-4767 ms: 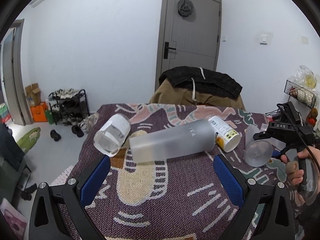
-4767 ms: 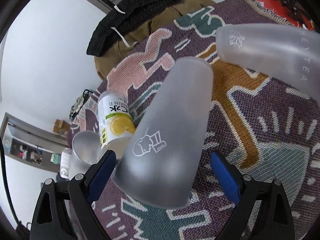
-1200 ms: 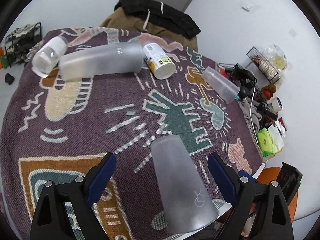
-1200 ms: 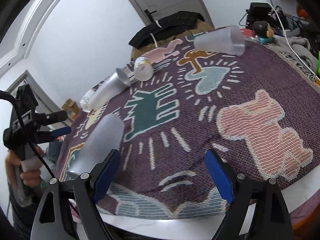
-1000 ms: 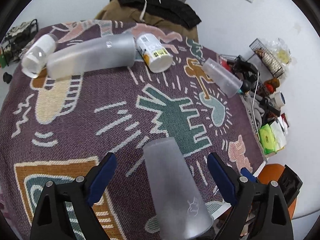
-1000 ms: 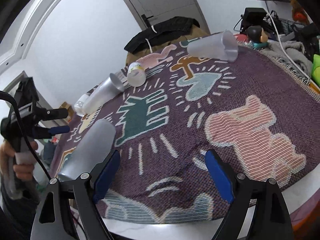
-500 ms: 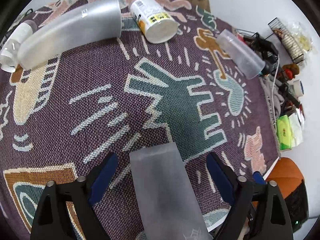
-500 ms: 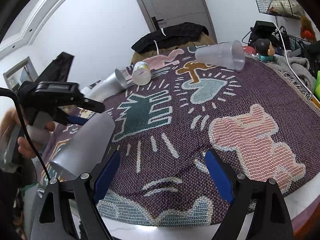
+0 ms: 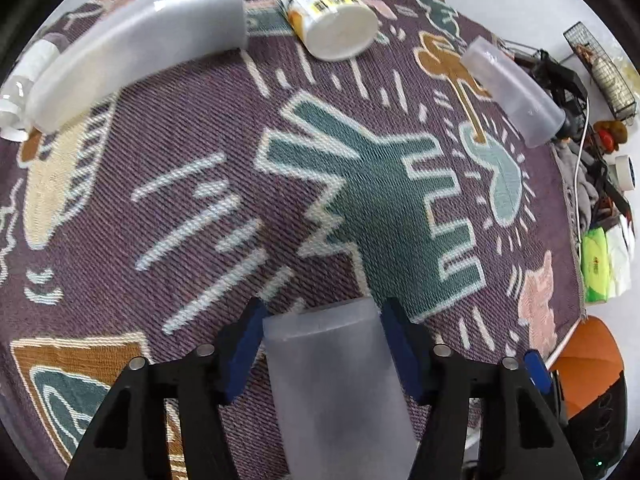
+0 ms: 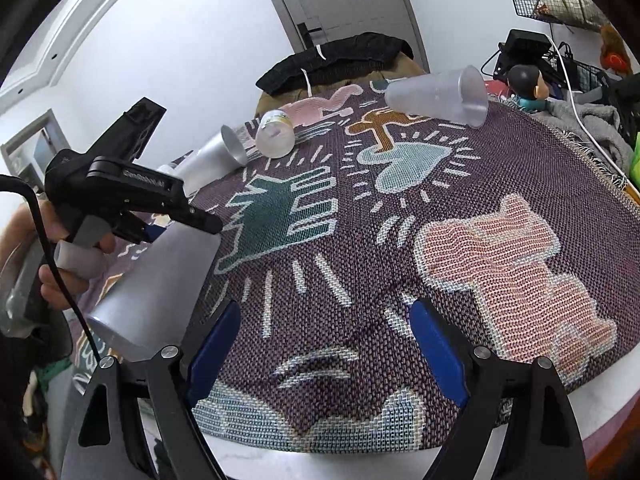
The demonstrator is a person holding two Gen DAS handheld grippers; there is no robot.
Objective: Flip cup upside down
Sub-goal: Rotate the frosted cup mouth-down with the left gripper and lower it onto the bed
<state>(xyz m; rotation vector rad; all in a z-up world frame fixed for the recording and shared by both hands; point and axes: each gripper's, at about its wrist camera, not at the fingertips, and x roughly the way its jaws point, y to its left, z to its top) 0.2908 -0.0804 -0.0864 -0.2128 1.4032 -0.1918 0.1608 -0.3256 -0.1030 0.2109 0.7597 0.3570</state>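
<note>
My left gripper is clamped on the frosted cup, blue pads pressing both sides of its narrow closed end, wide mouth toward my camera (low over the patterned cloth). My right gripper hangs with jaws spread wide, nothing between them; the cup sits just off its left finger.

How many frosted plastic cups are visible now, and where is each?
3. One cup sits between the left gripper's pads; a tall one lies far left; a small one lies far right.
</note>
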